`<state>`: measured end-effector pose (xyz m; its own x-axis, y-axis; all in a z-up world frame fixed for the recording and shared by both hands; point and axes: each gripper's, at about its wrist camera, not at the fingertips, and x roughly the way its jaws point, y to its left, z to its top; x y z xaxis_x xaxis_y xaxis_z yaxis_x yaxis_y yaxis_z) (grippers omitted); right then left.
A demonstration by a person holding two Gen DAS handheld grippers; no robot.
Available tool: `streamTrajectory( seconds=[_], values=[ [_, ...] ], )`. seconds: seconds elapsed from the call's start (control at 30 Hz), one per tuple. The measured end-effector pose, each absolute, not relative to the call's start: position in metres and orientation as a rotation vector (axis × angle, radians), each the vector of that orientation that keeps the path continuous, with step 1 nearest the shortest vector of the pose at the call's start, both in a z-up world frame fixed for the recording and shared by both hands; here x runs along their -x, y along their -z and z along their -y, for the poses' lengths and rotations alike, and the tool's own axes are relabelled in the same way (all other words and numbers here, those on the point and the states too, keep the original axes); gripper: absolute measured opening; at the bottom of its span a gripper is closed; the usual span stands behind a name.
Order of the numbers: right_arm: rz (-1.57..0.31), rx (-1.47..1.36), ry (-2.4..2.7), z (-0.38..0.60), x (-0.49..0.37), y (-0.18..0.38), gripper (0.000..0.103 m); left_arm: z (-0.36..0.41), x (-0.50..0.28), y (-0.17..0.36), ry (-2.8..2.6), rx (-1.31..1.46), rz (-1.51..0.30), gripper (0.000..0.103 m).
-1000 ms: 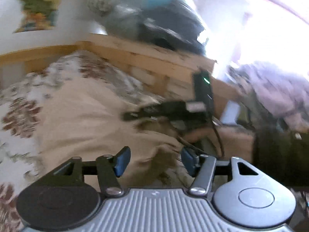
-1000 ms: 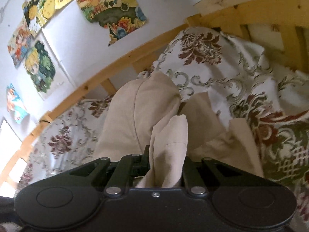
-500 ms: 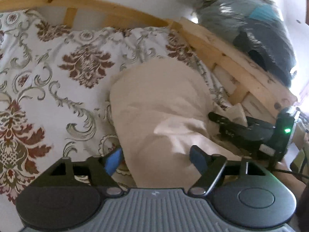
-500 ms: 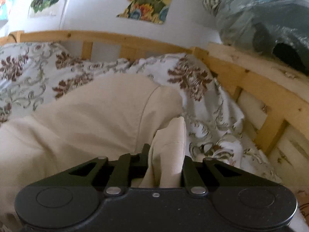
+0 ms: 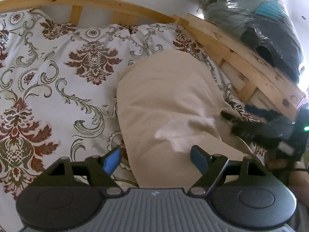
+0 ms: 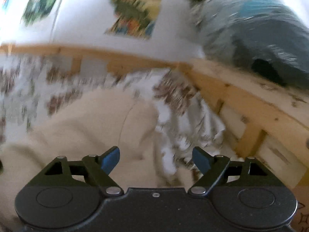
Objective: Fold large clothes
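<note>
A large beige garment (image 5: pixel 166 104) lies folded on the floral bedspread (image 5: pixel 58 81), near the bed's right rail. My left gripper (image 5: pixel 155 159) is open and empty, with its blue pads on either side of the garment's near end. My right gripper (image 6: pixel 155 157) is open and empty just above the same beige garment (image 6: pixel 87 123); its view is blurred by motion. The right gripper's black body also shows in the left wrist view (image 5: pixel 258 129), at the garment's right edge.
A pale wooden bed rail (image 5: pixel 231 54) runs along the back and right side. A dark plastic-wrapped bundle (image 5: pixel 256 19) sits on the rail's top at the right. Posters (image 6: pixel 135 9) hang on the white wall behind.
My right gripper has opened and let go of the beige fold it held. The left gripper has stayed open, and the garment now lies flatter.
</note>
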<state>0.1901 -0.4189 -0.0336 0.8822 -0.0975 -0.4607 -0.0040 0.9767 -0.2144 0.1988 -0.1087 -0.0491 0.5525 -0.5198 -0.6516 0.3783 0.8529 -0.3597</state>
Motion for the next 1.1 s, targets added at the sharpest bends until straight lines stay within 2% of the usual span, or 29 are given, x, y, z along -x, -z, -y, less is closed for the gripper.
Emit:
streamTrajectory(
  seconds=[0.13,0.27,0.33,0.37,0.53,0.77,0.87,1.1],
  values=[
    [-0.622,0.273,0.050,0.416,-0.210,0.057,0.083,0.112,-0.199,0.052,0.543,0.178,-0.827,0.082],
    [-0.656,0.350,0.075,0.409,-0.216,0.068,0.085,0.117,-0.197,0.053,0.535,0.132,-0.825,0.082],
    [-0.647,0.360,0.077,0.408,-0.214,0.065,0.082,0.117,-0.196,0.052,0.527,0.115,-0.821,0.082],
    [-0.632,0.343,0.082,0.409,-0.210,0.061,0.080,0.117,-0.195,0.052,0.524,0.109,-0.819,0.082],
    [-0.416,0.292,0.183,0.411,-0.196,0.025,0.082,0.119,-0.193,0.051,0.520,0.102,-0.819,0.081],
    [-0.327,0.337,0.026,0.392,-0.233,0.016,0.082,0.124,-0.191,0.052,0.528,0.075,-0.809,0.081],
    [-0.274,0.269,-0.023,0.396,-0.255,0.010,0.082,0.127,-0.188,0.052,0.526,0.054,-0.791,0.081],
    [-0.461,0.284,-0.014,0.399,-0.299,0.050,0.076,0.135,-0.187,0.056,0.544,0.033,-0.772,0.081]
  ],
)
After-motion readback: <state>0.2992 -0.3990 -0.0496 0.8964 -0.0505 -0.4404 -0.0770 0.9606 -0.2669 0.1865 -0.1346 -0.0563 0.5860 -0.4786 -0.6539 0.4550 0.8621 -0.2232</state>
